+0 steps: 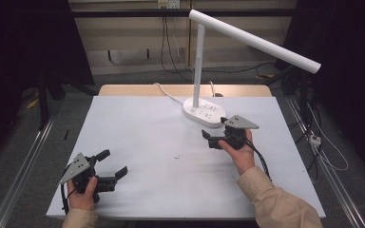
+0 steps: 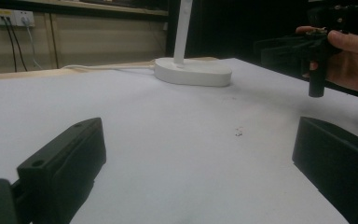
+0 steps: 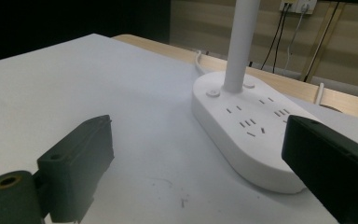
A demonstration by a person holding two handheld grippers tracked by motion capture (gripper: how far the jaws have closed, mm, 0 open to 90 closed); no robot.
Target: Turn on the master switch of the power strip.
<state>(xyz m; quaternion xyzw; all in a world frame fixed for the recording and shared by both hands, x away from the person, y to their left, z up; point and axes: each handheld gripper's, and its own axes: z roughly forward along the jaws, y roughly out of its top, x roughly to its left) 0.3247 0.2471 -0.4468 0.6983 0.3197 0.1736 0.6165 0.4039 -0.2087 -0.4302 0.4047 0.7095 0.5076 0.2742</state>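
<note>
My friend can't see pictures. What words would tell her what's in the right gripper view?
A white desk lamp base with plug sockets sits on a white table, its pole rising out of frame. The right claw is open in front of it, holding nothing.

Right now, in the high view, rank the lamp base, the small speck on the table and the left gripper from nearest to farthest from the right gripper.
1. Lamp base: just beyond the right gripper, toward the far edge.
2. Small speck: mid-table, to its left.
3. Left gripper: near the table's front left corner, jaws apart.
</note>
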